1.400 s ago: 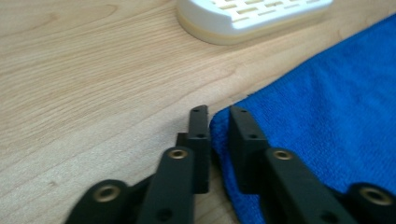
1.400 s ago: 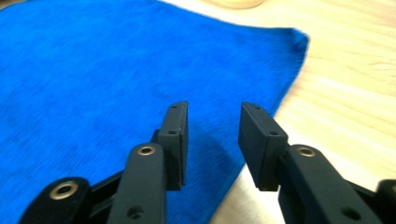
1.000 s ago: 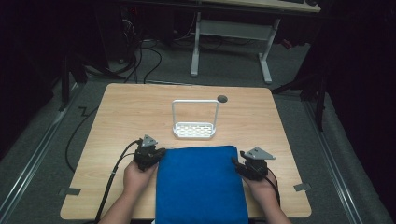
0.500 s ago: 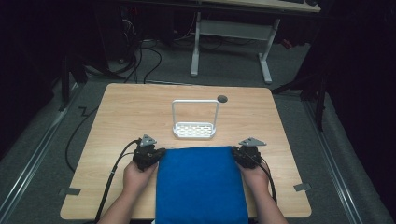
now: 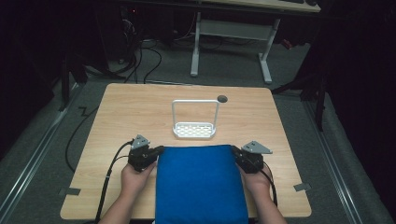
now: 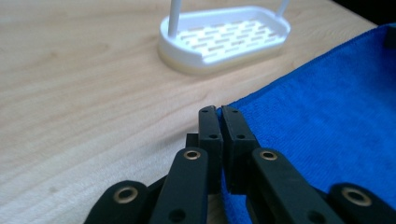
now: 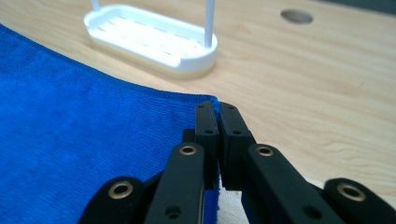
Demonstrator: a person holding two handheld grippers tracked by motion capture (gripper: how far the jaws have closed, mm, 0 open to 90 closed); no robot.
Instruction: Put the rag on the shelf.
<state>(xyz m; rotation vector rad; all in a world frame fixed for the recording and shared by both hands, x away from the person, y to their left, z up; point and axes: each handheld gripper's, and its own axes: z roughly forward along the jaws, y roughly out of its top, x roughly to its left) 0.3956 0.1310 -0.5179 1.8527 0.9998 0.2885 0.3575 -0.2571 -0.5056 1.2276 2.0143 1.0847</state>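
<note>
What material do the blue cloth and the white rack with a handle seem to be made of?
Blue cloth: probably microfibre or terry, matte; a fine nubby weave and a stitched hem show. White slotted rack: likely moulded plastic, smooth and slightly glossy, with even slots and rounded rims.

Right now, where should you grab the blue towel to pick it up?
By its two far corners, one from each side. The blue towel lies flat, so only edges offer a pinch. The left gripper and right gripper are already shut on those corners.

Dark room, grey carpet floor [image 5: 299, 140], wooden table [image 5: 140, 107] lit from above, white-legged desk [image 5: 233, 32] behind its far edge, cables [image 5: 140, 56] on floor far left
</note>
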